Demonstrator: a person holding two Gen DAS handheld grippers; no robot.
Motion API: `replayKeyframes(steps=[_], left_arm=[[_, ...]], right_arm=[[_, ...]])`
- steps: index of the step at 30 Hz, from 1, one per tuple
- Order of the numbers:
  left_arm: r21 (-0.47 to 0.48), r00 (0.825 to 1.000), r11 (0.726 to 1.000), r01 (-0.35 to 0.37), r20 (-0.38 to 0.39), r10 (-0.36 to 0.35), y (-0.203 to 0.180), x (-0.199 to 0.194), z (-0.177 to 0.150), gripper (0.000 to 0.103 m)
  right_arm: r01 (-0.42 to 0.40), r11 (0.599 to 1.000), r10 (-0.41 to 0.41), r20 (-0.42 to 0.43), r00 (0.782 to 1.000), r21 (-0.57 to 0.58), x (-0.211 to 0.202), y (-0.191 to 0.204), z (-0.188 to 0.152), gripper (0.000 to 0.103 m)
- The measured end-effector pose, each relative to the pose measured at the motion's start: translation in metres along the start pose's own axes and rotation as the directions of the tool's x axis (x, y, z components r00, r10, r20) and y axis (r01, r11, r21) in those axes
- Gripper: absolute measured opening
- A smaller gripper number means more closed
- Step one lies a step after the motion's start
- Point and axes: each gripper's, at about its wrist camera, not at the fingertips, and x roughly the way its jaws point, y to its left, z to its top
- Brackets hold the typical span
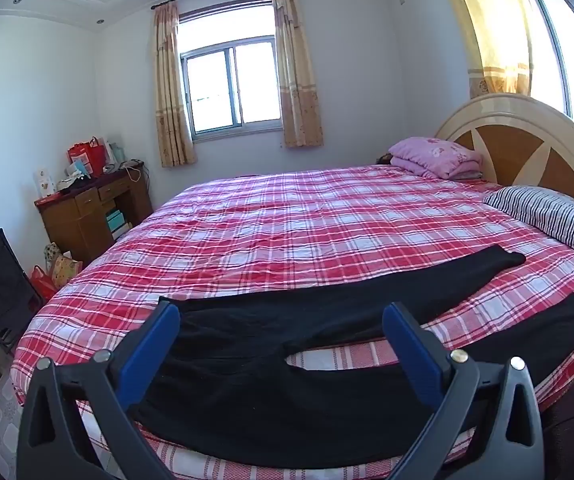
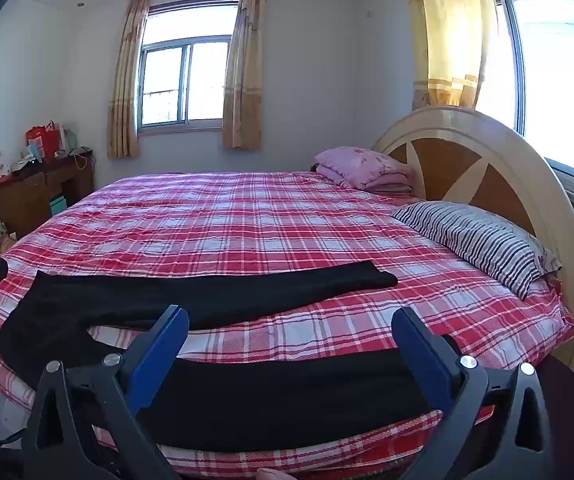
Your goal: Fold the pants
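Black pants (image 1: 287,344) lay flat along the bed's (image 1: 287,216) near edge, legs apart. Left gripper (image 1: 281,332) and right gripper (image 2: 291,336) hovered, fingers spread, pinching nothing. Best pinch hem and waistband together, then fold evenly.

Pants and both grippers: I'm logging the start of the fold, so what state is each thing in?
Pants: unfolded, spread flat on the bed, legs apart.
Left gripper: jaws wide open, nothing held.
Right gripper: jaws wide open, nothing held.
Striped pillow: lying by the headboard.
Pink blanket: folded.
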Motion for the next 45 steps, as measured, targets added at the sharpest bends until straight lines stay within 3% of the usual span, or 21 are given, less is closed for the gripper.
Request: replayKeyframes(steps=[8,45], left_arm=[[0.004,0.999,1.000,-0.031,0.015,0.031,0.002,0.000,0.002,0.103],[0.002,0.999,0.999,-0.041,0.000,0.041,0.009,0.007,-0.002,0.103]], right_arm=[[0.006,1.000,-0.006,-0.004,1.000,-0.002,0.006,0.001,-0.007,0.102],[0.005,1.000,-0.006,-0.036,0.999,-0.007,0.013,-0.001,-0.007,0.102]])
